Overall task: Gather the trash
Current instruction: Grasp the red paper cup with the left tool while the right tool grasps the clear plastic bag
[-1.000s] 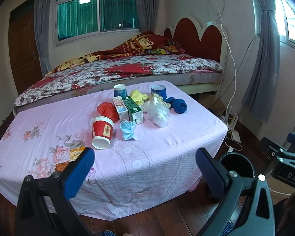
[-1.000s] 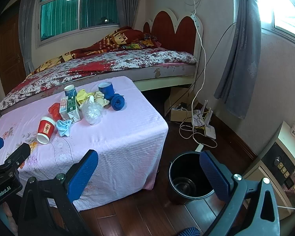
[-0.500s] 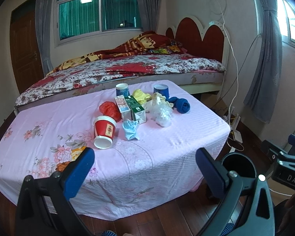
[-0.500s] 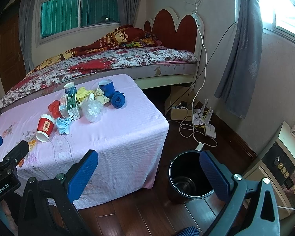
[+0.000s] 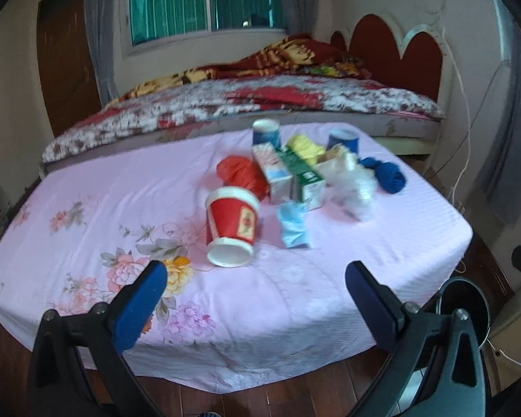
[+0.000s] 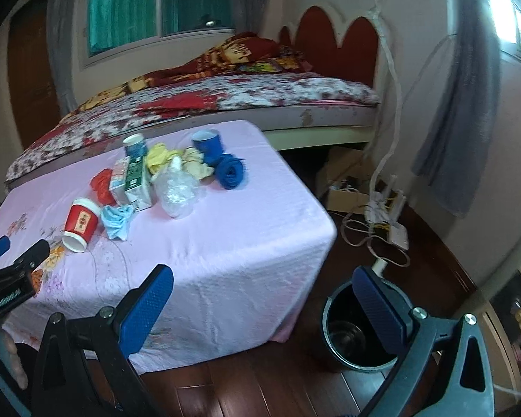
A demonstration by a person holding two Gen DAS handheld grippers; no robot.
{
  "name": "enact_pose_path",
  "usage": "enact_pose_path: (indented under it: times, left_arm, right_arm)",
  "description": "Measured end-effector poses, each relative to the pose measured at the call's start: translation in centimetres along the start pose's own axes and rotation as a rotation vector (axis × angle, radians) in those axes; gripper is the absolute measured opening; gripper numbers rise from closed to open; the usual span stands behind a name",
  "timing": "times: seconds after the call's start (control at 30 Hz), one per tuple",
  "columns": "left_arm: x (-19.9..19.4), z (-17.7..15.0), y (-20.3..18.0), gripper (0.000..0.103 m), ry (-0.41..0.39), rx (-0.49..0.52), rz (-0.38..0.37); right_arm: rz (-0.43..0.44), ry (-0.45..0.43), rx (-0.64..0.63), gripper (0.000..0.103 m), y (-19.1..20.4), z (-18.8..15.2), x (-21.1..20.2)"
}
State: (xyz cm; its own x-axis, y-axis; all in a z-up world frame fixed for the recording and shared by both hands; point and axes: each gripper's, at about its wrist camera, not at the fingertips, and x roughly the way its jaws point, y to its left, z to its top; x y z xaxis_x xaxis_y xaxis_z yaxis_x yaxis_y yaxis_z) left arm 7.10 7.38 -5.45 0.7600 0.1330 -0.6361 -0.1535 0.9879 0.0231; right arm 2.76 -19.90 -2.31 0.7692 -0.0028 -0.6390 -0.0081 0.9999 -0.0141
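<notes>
**Q:** What are the claws doing?

**A:** The left claw [image 5: 255, 292] is hanging wide open and empty over the near edge of the tabletop [image 5: 128, 187], aiming at a tipped red paper cup [image 5: 232, 229]. The right claw [image 6: 262, 299] is also gaping, gripping nothing, and framing the tabletop corner and a black trash bin [image 6: 344, 333] on the floor.

**Q:** How far along is the collecting looking?

**A:** Barely begun, by appearances. The litter is all sitting clustered mid-table: a crumpled blue mask [image 5: 292, 226] just beside the cup, two drink cartons [image 5: 288, 177], a red bag [image 5: 241, 172], a clear plastic wad [image 5: 356, 187], yellow wrappers [image 5: 305, 147], two blue cups [image 5: 266, 132] and a blue cloth roll [image 5: 387, 174]. The bin is showing little inside, though its bottom is dim.

**Q:** And the room?

**A:** A pink floral cloth is draping the tabletop; a bed [image 6: 225, 97] with a flowered quilt is standing behind, cables trailing over dark wood flooring.
</notes>
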Motion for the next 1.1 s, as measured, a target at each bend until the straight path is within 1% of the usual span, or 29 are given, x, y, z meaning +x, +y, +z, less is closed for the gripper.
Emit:
enact_pose_path:
  times: [0.1, 0.17, 0.27, 0.3, 0.33, 0.37, 0.4, 0.47, 0.5, 0.57, 0.6, 0.67, 0.7, 0.73, 0.77, 0.8, 0.83, 0.87, 0.9, 1.03, 1.1]
  left_arm:
    - [2.4, -0.3, 1.0, 0.101, 0.032, -0.005, 0.009]
    - [3.9, -0.4, 1.5, 0.101, 0.048, -0.012, 0.029]
    - [6.0, -0.3, 2.2, 0.101, 0.064, -0.036, 0.05]
    - [7.1, -0.2, 2.3, 0.101, 0.077, -0.044, 0.053]
    - [7.8, -0.1, 2.4, 0.099, 0.086, -0.046, 0.052]
    - [8.4, -0.1, 2.4, 0.093, 0.095, -0.046, 0.048]
    - [9.4, 0.0, 2.4, 0.091, 0.109, -0.05, 0.038]
    - [10.8, 0.2, 2.2, 0.087, 0.121, -0.052, 0.032]
    - [11.4, 0.2, 2.1, 0.086, 0.124, -0.049, 0.038]
    - [12.3, 0.3, 2.2, 0.078, 0.131, -0.05, 0.04]
    - [12.7, 0.3, 2.4, 0.076, 0.136, -0.058, 0.032]
    - [13.2, 0.3, 2.5, 0.067, 0.143, -0.065, 0.014]
    - [13.4, 0.3, 2.6, 0.064, 0.144, -0.066, 0.007]
    - [13.5, 0.3, 2.6, 0.061, 0.145, -0.065, 0.004]
    - [13.5, 0.3, 2.6, 0.061, 0.138, -0.065, 0.002]
    - [13.7, 0.4, 2.7, 0.061, 0.137, -0.064, 0.0]
    - [13.7, 0.5, 2.7, 0.06, 0.135, -0.064, -0.002]
    - [13.6, 0.5, 2.7, 0.059, 0.134, -0.069, -0.007]
    - [13.7, 0.7, 2.9, 0.059, 0.131, -0.075, -0.013]
    - [12.2, 1.1, 3.2, 0.058, 0.098, -0.062, -0.021]
    - [11.1, 1.4, 3.1, 0.058, 0.081, -0.057, -0.035]
  right_arm:
    - [0.045, 0.013, -0.023, 0.103, 1.2, 0.7, 2.8]
    - [0.075, 0.019, -0.043, 0.103, 2.3, 1.1, 4.8]
    - [0.08, 0.004, -0.091, 0.103, 4.6, 2.1, 8.0]
    - [0.099, 0.009, -0.1, 0.103, 5.4, 2.4, 9.2]
    - [0.126, 0.01, -0.106, 0.103, 6.1, 2.7, 10.4]
    - [0.136, 0.012, -0.113, 0.103, 6.6, 3.0, 11.5]
    - [0.135, 0.021, -0.126, 0.103, 7.2, 3.3, 12.7]
    - [0.158, 0.082, -0.139, 0.099, 8.6, 4.0, 15.8]
    - [0.18, 0.109, -0.132, 0.099, 9.1, 4.4, 17.4]
    - [0.19, 0.119, -0.136, 0.098, 9.8, 5.0, 19.5]
    - [0.19, 0.122, -0.147, 0.098, 10.2, 5.2, 20.3]
    - [0.206, 0.126, -0.167, 0.098, 11.1, 5.6, 21.7]
    - [0.208, 0.129, -0.169, 0.096, 11.4, 5.8, 22.1]
    - [0.213, 0.132, -0.167, 0.092, 11.6, 6.0, 22.6]
    - [0.216, 0.137, -0.162, 0.087, 11.7, 6.2, 23.0]
    - [0.217, 0.145, -0.159, 0.085, 11.7, 6.2, 23.3]
    - [0.223, 0.163, -0.156, 0.074, 11.9, 6.4, 23.9]
    - [0.232, 0.181, -0.155, 0.051, 11.9, 6.4, 24.3]
    - [0.258, 0.208, -0.152, 0.041, 12.0, 6.3, 24.7]
    - [0.276, 0.183, -0.148, 0.041, 11.4, 6.2, 22.9]
    - [0.278, 0.162, -0.14, 0.041, 10.8, 6.0, 21.3]
